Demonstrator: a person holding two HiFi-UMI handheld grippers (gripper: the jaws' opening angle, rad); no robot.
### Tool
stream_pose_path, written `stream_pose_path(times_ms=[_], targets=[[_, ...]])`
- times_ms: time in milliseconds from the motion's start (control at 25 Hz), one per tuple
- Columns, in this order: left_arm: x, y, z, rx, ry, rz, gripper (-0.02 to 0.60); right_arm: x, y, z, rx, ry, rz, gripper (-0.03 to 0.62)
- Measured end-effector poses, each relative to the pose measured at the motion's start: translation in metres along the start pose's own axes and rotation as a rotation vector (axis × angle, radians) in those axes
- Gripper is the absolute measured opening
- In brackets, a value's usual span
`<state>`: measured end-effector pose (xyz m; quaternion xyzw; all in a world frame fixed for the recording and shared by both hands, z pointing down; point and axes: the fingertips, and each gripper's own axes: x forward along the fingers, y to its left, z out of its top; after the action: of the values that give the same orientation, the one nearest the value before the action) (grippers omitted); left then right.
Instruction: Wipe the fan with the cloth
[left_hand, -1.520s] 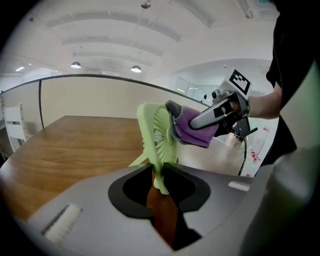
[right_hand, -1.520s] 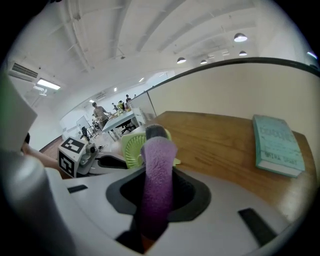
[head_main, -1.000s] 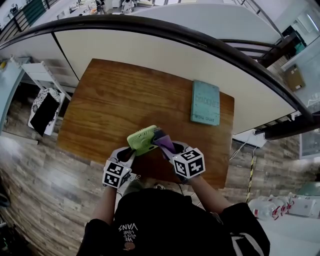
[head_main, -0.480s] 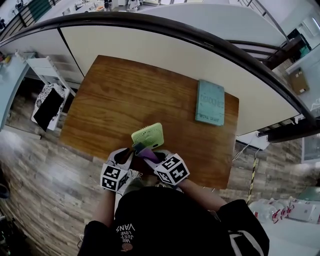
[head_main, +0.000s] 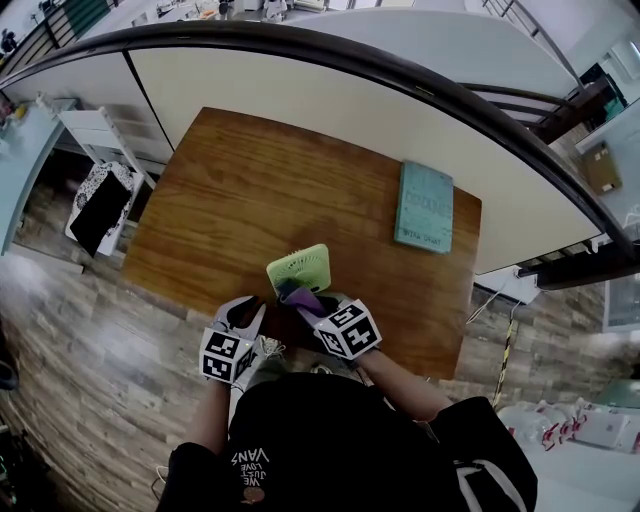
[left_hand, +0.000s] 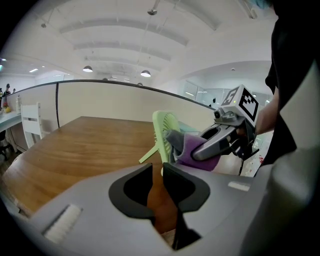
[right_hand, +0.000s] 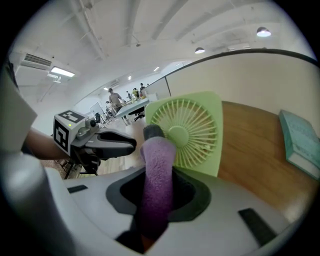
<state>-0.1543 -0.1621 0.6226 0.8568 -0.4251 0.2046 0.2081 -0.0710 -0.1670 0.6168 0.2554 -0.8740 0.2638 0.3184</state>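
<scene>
A light green square fan (head_main: 298, 270) stands upright on the wooden table (head_main: 230, 200) near its front edge. My right gripper (head_main: 310, 305) is shut on a purple cloth (head_main: 300, 297), and the cloth's grey-tipped end rests against the fan's grille (right_hand: 192, 130). In the right gripper view the cloth (right_hand: 157, 165) rises between the jaws in front of the grille. My left gripper (head_main: 248, 312) sits just left of the fan, jaws a narrow gap apart with nothing between them. The left gripper view shows the fan (left_hand: 161, 131) edge-on with the cloth (left_hand: 187, 147) pressed to it.
A teal book (head_main: 424, 207) lies at the table's right side. Behind the table runs a curved white partition with a dark rail (head_main: 350, 60). A white chair (head_main: 95, 200) stands to the left on the wood-plank floor.
The fan went from tilted at my left gripper to standing upright on its own. My right gripper moved left and nearer with the cloth, staying at the fan's face.
</scene>
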Motion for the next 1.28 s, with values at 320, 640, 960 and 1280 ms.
stream_pose_path(times_ms=[320, 640, 960, 1280], targets=[[0.006, -0.008, 0.005, 0.004, -0.009, -0.018, 0.065, -0.027, -0.049, -0.012, 0.094, -0.025, -0.120, 0.098], [0.007, -0.010, 0.006, 0.003, -0.008, -0.015, 0.040, -0.046, -0.100, -0.022, 0.171, -0.038, -0.249, 0.098], [0.003, -0.011, 0.010, -0.001, -0.021, 0.014, 0.016, -0.058, -0.096, -0.022, 0.176, -0.063, -0.266, 0.098], [-0.005, -0.016, 0.009, -0.028, -0.048, 0.041, 0.012, -0.045, -0.010, -0.011, -0.013, -0.062, -0.082, 0.098]])
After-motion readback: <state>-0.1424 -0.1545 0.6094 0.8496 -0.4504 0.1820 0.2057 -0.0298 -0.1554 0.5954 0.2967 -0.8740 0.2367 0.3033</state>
